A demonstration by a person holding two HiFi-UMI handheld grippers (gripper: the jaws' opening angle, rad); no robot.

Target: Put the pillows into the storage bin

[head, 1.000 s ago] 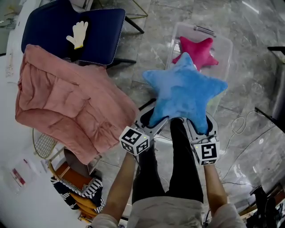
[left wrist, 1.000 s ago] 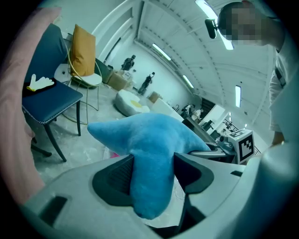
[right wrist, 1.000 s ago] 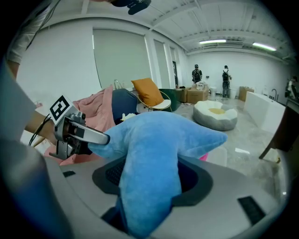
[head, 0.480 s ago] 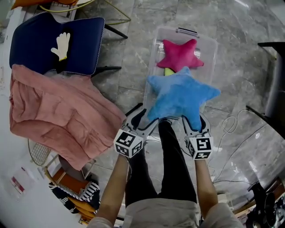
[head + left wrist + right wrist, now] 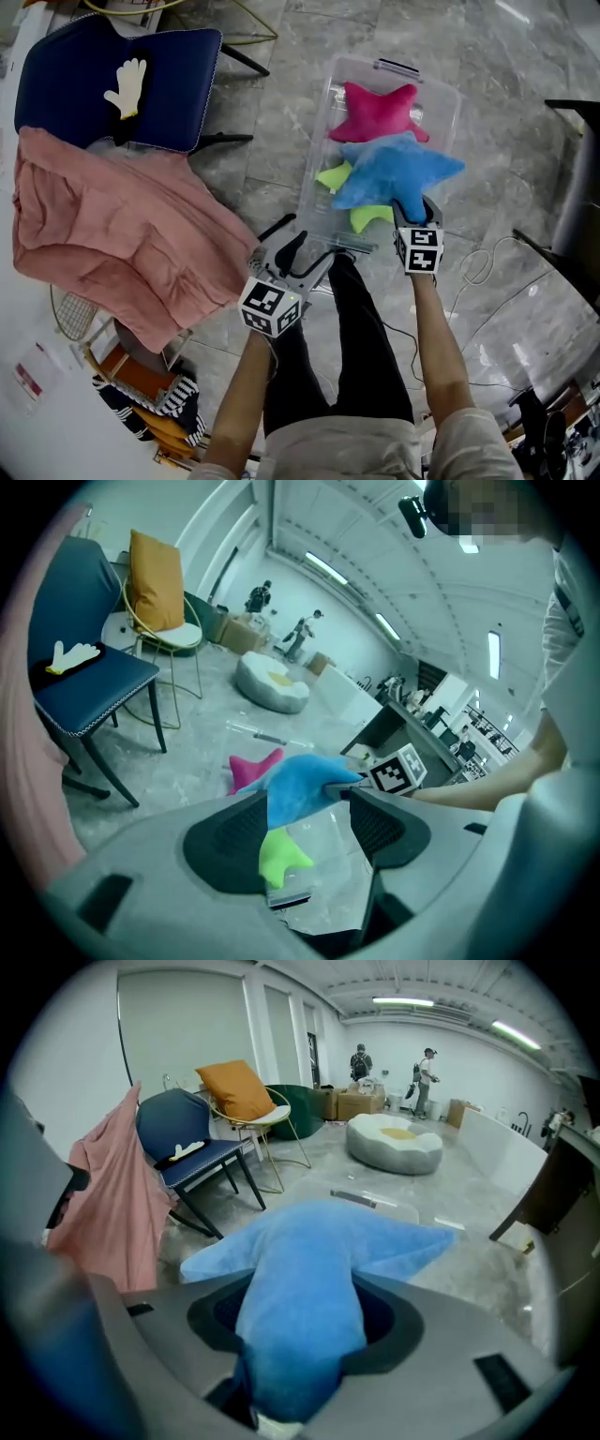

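Note:
A clear storage bin [image 5: 319,155] stands on the floor with a pink star pillow [image 5: 380,112] at its far end and a green star pillow [image 5: 336,175] lower down. Over the green one lies a blue star pillow [image 5: 394,173]. My right gripper [image 5: 412,217] is shut on the blue pillow's near arm [image 5: 309,1279], at the bin's near right. My left gripper [image 5: 298,255] hangs by the bin's near left corner. Its jaws have just been opening and nothing is between them; the blue pillow [image 5: 300,789] and green pillow [image 5: 279,855] show beyond its gap.
A pink quilt [image 5: 112,225] hangs at the left, in front of a navy chair [image 5: 178,75] with a white glove [image 5: 127,84] on it. A cable [image 5: 483,267] loops on the floor at the right, near a dark furniture leg [image 5: 572,202]. A basket [image 5: 150,394] sits at the lower left.
The right gripper carried the blue pillow forward and down into the bin, onto the green pillow. The left gripper stayed back and now stands apart from the pillow.

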